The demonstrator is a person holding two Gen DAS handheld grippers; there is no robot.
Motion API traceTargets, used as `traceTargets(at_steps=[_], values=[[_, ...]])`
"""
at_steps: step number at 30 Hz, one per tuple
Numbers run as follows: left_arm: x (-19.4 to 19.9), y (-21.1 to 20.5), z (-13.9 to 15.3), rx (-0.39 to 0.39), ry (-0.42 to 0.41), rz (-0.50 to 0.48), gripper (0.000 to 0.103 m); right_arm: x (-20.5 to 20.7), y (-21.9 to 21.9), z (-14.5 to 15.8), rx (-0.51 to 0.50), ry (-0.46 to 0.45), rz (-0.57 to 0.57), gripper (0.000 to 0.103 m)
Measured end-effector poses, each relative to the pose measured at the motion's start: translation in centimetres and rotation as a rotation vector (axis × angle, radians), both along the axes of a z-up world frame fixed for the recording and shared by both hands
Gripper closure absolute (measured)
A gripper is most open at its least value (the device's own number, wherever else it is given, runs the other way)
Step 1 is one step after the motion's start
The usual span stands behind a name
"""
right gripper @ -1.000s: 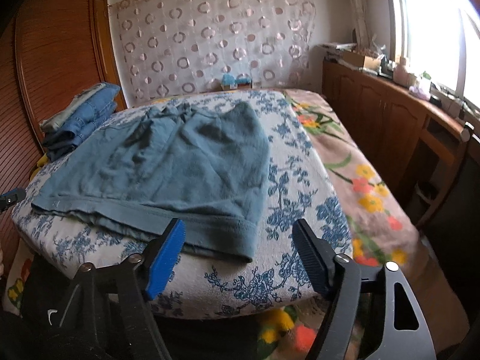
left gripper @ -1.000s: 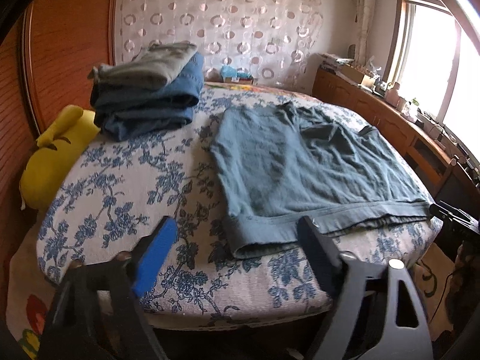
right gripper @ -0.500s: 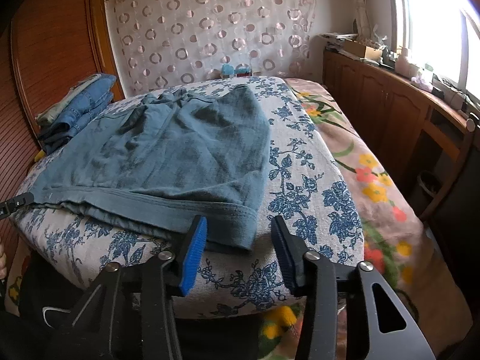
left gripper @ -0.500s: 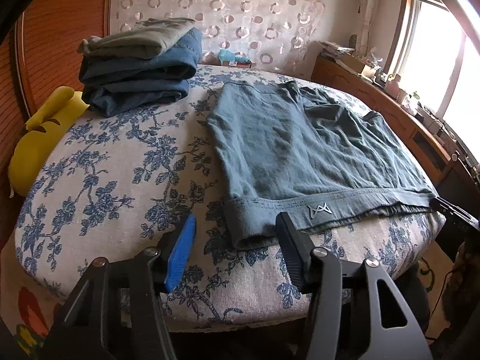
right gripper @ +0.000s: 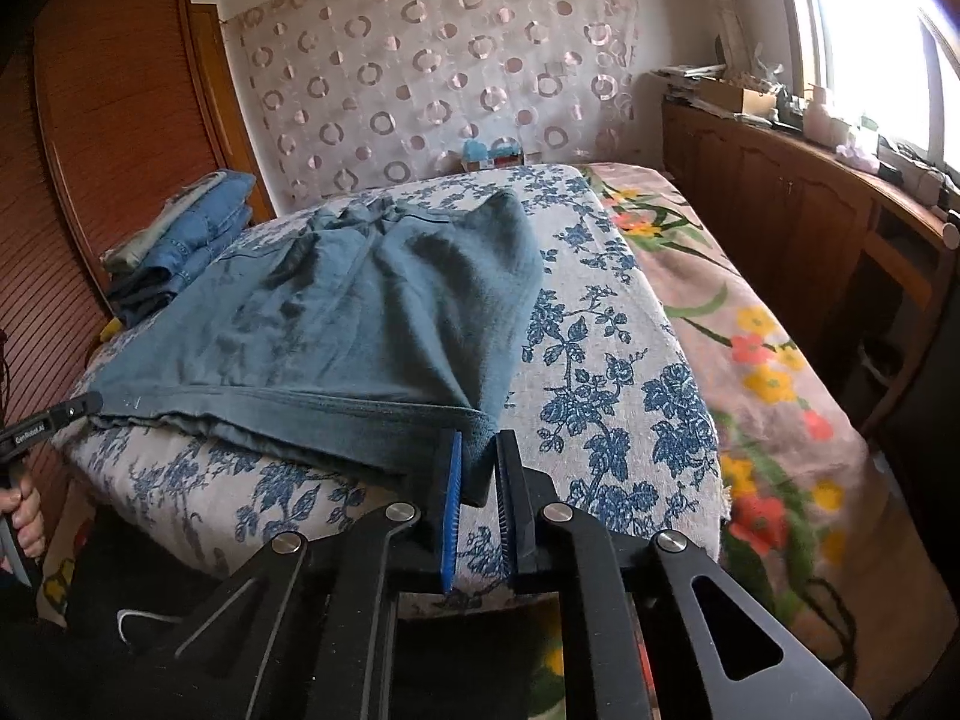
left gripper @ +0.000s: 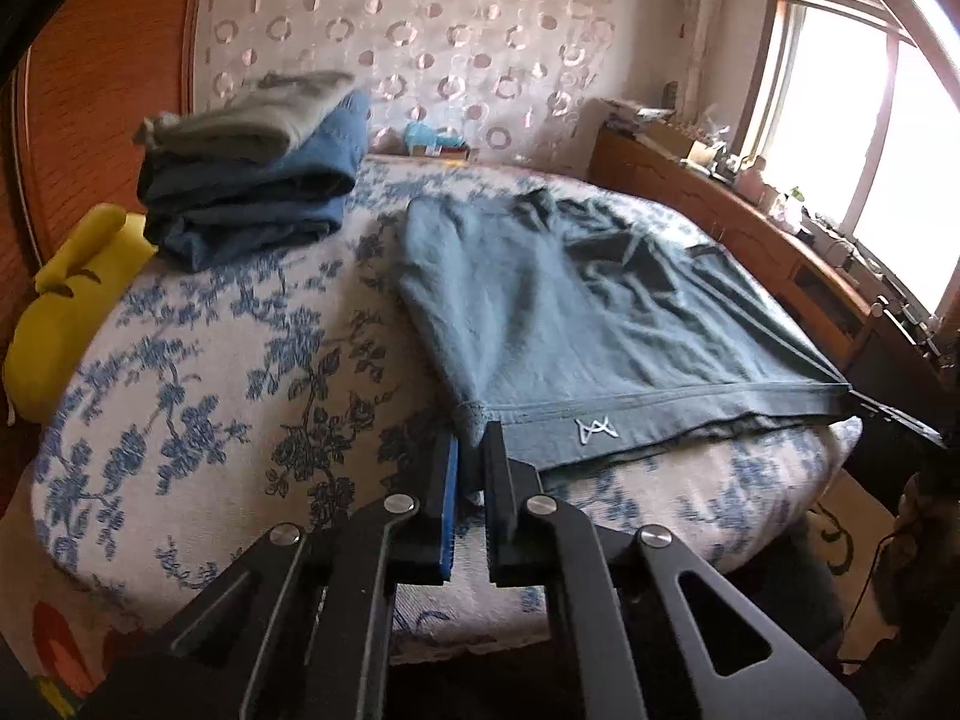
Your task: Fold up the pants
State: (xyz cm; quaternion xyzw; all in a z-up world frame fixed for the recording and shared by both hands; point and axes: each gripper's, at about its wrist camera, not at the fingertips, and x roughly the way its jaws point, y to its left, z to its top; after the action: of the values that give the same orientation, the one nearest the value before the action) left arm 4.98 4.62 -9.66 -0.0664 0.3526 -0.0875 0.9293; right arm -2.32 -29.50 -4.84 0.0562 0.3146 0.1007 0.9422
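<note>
Both grippers have just been closing, and since the earlier frames the left gripper now pinches the near left corner of the pants while the right gripper pinches the near right corner. Grey-blue and creased, the pants lie flat across the bed, their hem band stretched along its near edge. Bare floral cover lies open on the left up to the folded clothes at the far left corner.

Blue-flowered bed bearing spread teal pants, stack of folded jeans at its far-left corner.
</note>
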Motion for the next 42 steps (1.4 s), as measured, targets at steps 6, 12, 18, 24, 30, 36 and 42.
traceTargets(at_steps=[6, 12, 18, 24, 30, 36, 42], values=[[-1.9, 0.3, 2.2, -0.003, -0.049, -0.006, 0.096, -1.2, -0.5, 0.7, 0.001, -0.019, 0.0, 0.098], [-2.0, 0.7, 2.3, -0.006, -0.044, -0.003, 0.096, -1.9, -1.3, 0.5, 0.0, -0.017, -0.01, 0.098], [-1.5, -0.1, 2.4, -0.008, -0.041, -0.01, 0.096, -1.2, -0.6, 0.6, -0.006, -0.013, -0.008, 0.098], [-0.3, -1.9, 3.3, -0.004, -0.055, -0.05, 0.096, 0.1, 0.5, 0.5, -0.035, 0.001, -0.002, 0.097], [1.5, -5.7, 5.1, 0.01, -0.083, -0.135, 0.096, 1.0, 0.9, 0.7, -0.045, 0.016, -0.01, 0.083], [3.5, -10.5, 6.7, 0.022, -0.1, -0.241, 0.096, 1.2, 0.6, 1.0, -0.047, 0.001, -0.012, 0.079], [5.1, -14.3, 7.5, 0.023, -0.095, -0.318, 0.096, 1.2, -0.3, 1.1, -0.04, -0.015, -0.01, 0.072]])
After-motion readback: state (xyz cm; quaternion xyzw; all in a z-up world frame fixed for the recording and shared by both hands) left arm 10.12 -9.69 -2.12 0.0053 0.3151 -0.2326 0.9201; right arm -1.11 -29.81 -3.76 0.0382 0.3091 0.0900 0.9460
